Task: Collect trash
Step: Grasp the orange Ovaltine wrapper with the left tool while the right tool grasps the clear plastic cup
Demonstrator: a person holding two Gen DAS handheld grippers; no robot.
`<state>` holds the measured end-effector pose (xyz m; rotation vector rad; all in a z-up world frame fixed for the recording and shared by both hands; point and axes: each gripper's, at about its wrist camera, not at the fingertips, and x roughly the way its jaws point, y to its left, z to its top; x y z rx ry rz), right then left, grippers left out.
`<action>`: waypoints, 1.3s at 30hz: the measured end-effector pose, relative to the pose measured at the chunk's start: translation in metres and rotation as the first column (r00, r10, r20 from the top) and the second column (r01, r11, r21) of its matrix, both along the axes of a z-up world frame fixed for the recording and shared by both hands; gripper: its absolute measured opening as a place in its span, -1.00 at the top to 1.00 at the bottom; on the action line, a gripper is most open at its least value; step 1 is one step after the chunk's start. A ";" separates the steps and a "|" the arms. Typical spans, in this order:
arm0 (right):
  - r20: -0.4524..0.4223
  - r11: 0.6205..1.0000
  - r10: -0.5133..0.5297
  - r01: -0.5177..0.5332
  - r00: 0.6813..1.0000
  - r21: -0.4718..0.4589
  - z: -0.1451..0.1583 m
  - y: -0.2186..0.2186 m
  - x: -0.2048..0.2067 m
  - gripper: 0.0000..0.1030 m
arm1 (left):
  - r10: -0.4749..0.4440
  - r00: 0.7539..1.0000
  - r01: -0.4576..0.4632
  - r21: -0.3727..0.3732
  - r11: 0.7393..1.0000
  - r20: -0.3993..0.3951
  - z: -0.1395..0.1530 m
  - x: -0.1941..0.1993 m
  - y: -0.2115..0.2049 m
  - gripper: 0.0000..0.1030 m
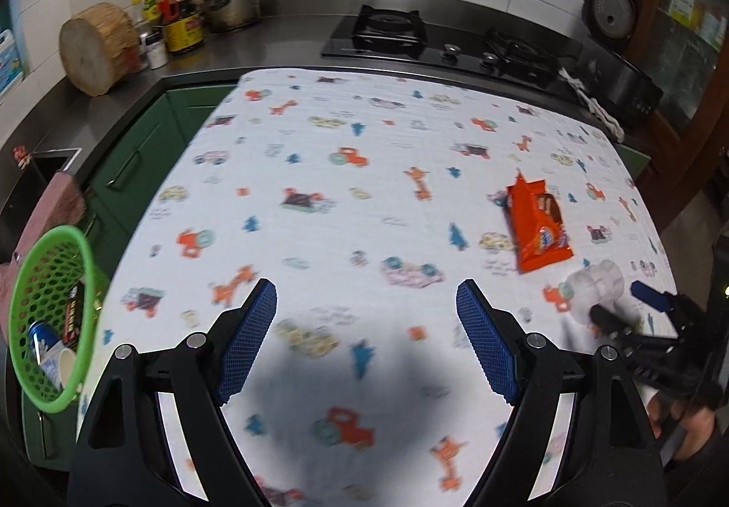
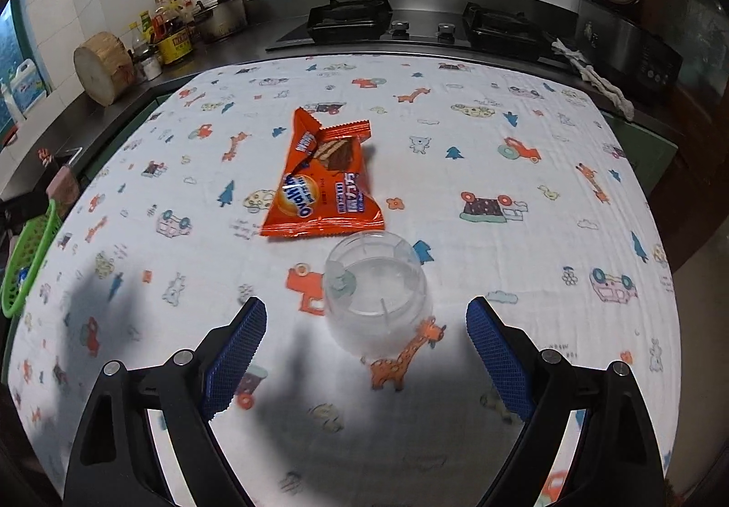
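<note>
An opened orange Ovaltine wrapper point(image 2: 321, 181) lies flat mid-table, a clear plastic cup point(image 2: 376, 290) on its side just nearer, and a green basket point(image 1: 50, 315) holding trash at far left.

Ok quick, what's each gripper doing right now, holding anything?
Left gripper: open, holding nothing.
Right gripper: open, holding nothing; the clear plastic cup lies just ahead of it.

Printed tablecloth point(image 2: 524, 106) lies bare from 9 through 3 o'clock around the orange wrapper point(image 2: 321, 183) and clear plastic cup point(image 2: 378, 293), which lie just beside each other; green basket point(image 1: 50, 315) borders the 9 o'clock edge.
</note>
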<state>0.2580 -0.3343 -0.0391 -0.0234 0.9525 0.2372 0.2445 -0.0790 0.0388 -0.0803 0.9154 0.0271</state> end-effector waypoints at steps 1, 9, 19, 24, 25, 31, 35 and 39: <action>-0.003 1.000 0.007 -0.007 1.000 0.003 -0.002 0.000 0.002 -0.62 | -0.005 1.000 0.005 0.002 1.000 -0.009 -0.002 0.007 -0.008 -0.56; -0.018 0.999 0.051 -0.051 0.999 0.019 -0.018 0.000 0.017 -0.22 | -0.049 0.996 0.047 -0.028 0.999 -0.076 -0.023 0.051 -0.058 -0.56; -0.011 0.995 0.098 -0.097 0.995 0.021 -0.019 -0.009 0.010 -0.12 | -0.097 0.989 0.085 -0.106 0.991 -0.107 -0.047 0.100 -0.122 -0.86; -0.010 0.994 0.108 -0.108 0.994 0.014 -0.018 -0.014 0.005 -0.12 | -0.110 0.983 0.097 -0.097 0.991 -0.146 -0.063 0.120 -0.145 -0.86; -0.008 0.994 0.108 -0.108 0.994 0.012 -0.017 -0.015 0.004 -0.12 | -0.110 0.982 0.096 -0.095 0.991 -0.154 -0.065 0.123 -0.147 -0.86; -0.012 0.995 0.101 -0.101 0.995 0.013 -0.018 -0.023 0.000 -0.13 | -0.110 0.974 0.087 -0.119 0.989 -0.199 -0.081 0.134 -0.160 -0.83; -0.012 0.995 0.099 -0.099 0.995 0.015 -0.018 -0.024 -0.003 -0.13 | -0.118 0.970 0.094 -0.120 0.988 -0.211 -0.087 0.137 -0.161 -0.33; -0.006 0.995 0.102 -0.102 0.995 0.008 -0.015 -0.022 -0.008 -0.13 | -0.130 0.967 0.097 -0.154 0.983 -0.220 -0.090 0.133 -0.155 -0.10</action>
